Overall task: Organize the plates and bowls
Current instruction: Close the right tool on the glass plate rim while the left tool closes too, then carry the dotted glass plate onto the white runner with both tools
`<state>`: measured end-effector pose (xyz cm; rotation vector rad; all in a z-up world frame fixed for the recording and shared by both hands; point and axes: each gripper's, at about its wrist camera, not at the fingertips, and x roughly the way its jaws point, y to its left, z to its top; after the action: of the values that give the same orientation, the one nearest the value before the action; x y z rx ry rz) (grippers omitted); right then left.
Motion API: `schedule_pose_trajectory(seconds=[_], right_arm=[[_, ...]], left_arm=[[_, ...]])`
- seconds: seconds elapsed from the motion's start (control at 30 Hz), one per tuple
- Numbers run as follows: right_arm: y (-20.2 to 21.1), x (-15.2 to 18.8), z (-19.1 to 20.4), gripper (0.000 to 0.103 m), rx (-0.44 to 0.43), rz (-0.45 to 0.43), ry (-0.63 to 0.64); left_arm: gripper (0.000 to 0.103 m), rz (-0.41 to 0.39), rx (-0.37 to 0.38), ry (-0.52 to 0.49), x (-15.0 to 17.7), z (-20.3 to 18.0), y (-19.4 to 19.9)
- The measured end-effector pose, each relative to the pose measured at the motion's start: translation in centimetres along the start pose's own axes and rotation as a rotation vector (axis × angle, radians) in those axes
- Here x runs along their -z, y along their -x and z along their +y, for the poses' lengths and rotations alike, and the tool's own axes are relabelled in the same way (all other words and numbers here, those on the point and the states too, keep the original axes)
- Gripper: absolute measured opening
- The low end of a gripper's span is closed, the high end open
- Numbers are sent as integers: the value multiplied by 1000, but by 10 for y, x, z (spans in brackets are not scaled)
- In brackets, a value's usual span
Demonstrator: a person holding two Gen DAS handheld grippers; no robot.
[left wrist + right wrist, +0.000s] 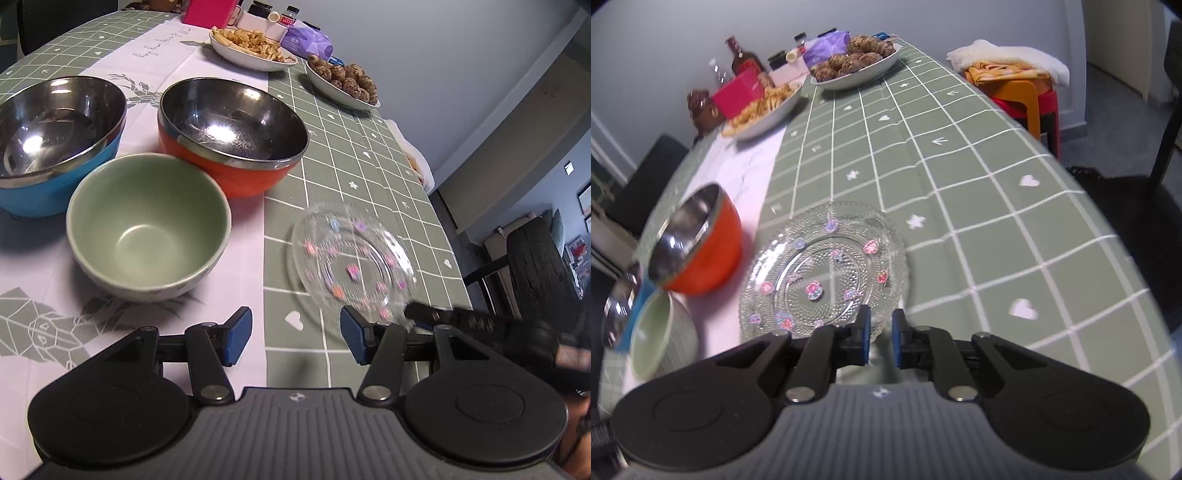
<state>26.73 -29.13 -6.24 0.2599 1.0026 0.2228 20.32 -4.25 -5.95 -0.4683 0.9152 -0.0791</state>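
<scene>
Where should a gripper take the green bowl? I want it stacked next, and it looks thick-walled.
Grip the green bowl by its rim, one finger inside and one outside, coming from above on its near side. It stands upright and empty, and the blue bowl and orange bowl crowd its far side.

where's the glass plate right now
The glass plate sits on the green checked tablecloth, just right of the orange bowl in the right wrist view, its near rim pinched by the right hand-held gripper.
</scene>
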Motion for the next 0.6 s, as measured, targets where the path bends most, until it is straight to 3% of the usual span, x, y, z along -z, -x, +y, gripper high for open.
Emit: schedule_pose_trajectory(seconds=[0.1,0.23,0.3,0.47,0.6], right_arm=[[9,5,-8,9,11,7,25],[11,7,-19,17,-23,13,-17],[9,4,-24,29,-46,21,-61],[4,-7,-30,30,-67,-16,-102],[-2,-13,-34,30,-86,-30,-114]], left_arm=[[62,-1,-15,-6,-4,-4,-10],[46,-1,-41,-25,-8,-10,-27],[45,-14,-40,-22,-9,-12,-31],[45,-31,-22,23,-15,-13,-42],[45,-44,-32,-1,-16,-18,-49]])
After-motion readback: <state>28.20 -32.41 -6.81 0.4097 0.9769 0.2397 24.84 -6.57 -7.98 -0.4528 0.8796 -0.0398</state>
